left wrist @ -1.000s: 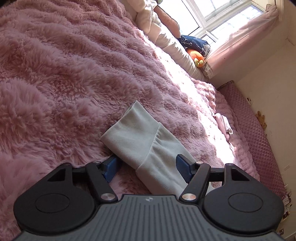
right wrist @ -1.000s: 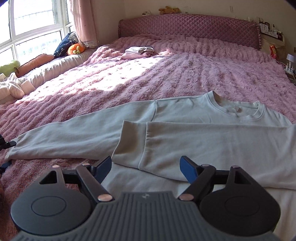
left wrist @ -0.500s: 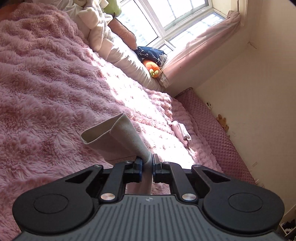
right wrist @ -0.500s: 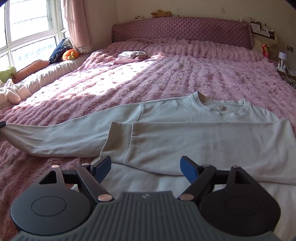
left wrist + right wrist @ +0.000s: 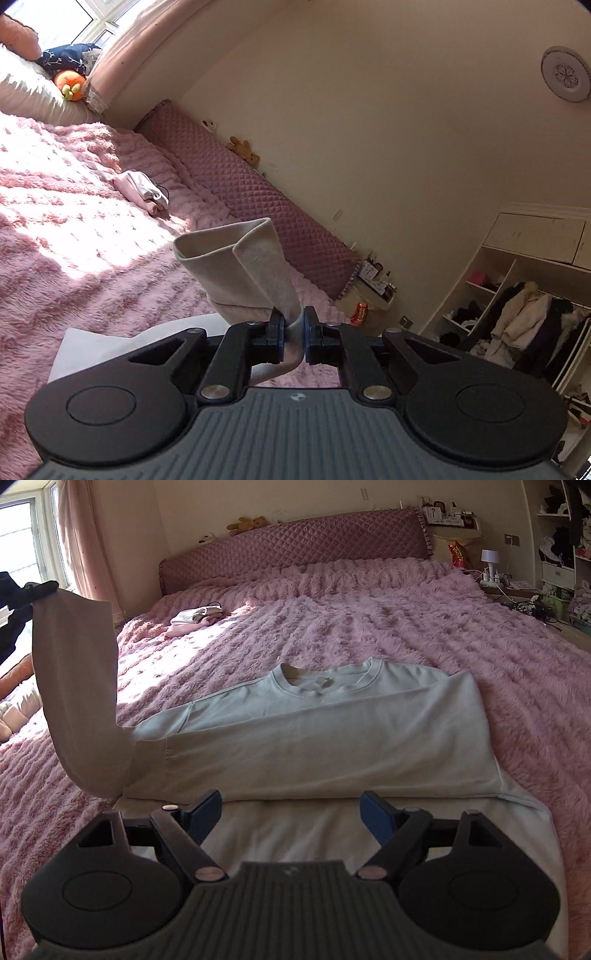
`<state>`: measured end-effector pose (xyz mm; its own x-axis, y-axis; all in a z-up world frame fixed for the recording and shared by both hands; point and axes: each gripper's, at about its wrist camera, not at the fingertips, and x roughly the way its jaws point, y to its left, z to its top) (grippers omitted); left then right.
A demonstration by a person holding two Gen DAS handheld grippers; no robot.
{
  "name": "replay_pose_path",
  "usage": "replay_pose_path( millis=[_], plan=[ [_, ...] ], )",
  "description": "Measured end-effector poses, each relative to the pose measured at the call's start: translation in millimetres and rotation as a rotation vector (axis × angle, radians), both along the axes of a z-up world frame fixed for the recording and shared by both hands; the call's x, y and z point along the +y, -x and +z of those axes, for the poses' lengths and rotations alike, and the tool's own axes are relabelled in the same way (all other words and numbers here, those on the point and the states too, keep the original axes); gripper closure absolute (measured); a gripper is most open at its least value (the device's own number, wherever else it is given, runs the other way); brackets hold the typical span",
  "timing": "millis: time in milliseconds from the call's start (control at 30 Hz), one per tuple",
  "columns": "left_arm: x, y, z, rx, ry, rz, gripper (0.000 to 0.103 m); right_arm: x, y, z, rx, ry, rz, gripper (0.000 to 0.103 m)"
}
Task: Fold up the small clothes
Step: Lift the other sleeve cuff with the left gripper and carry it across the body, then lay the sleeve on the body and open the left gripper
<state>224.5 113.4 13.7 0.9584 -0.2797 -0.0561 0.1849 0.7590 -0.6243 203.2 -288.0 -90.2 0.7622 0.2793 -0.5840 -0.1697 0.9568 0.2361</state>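
Observation:
A pale grey-green sweatshirt [image 5: 332,731] lies flat on the pink fluffy bedspread [image 5: 406,627], neckline toward the headboard, its right sleeve folded across the body. My left gripper [image 5: 293,334] is shut on the left sleeve's cuff [image 5: 240,266] and holds it high above the bed. In the right wrist view that sleeve [image 5: 77,686] rises upright at the left, with the left gripper [image 5: 37,590] at its top. My right gripper [image 5: 291,812] is open and empty, low over the sweatshirt's hem.
A small pile of folded clothes [image 5: 195,618] lies near the quilted headboard [image 5: 295,550]. Pillows and an orange plush toy [image 5: 68,85] sit by the window. A bedside table with a lamp [image 5: 489,563] and open wardrobe shelves [image 5: 517,302] stand at the right.
My left gripper closed on the sleeve cuff and has lifted it high off the bed, swinging toward the sweatshirt body. The right gripper has stayed open over the hem, edging forward.

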Motion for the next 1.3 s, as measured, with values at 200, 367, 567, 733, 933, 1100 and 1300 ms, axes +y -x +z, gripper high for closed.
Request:
replay_pose_path(
  millis=[200,367,567,733,933,1100,1300],
  plan=[
    [-115,-31,-53,0.069,-0.074,-0.210,0.094,-57,12,-2,0.003,-0.008,-0.088,0.025],
    [-187,-51,-116,0.216,-0.183,-0.327,0.094,-101,20,-13,0.029,-0.001,-0.168,0.025],
    [-230,-49,-153,0.344,-0.334,-0.473,0.077,-146,24,-24,0.048,0.005,-0.263,0.025],
    [-218,-19,-122,0.232,-0.385,-0.489,0.063,-166,13,-30,0.006,-0.014,-0.308,0.041],
    [-152,-2,-93,0.229,-0.547,-0.405,0.061,-145,-27,-27,-0.045,-0.006,-0.217,0.047],
    [-79,8,-90,0.309,-0.635,-0.250,0.056,-124,-63,-28,-0.060,0.024,-0.172,0.043],
    [-9,10,-105,0.424,-0.659,-0.068,0.055,-115,-106,-47,0.006,0.031,-0.181,0.039]
  ],
)
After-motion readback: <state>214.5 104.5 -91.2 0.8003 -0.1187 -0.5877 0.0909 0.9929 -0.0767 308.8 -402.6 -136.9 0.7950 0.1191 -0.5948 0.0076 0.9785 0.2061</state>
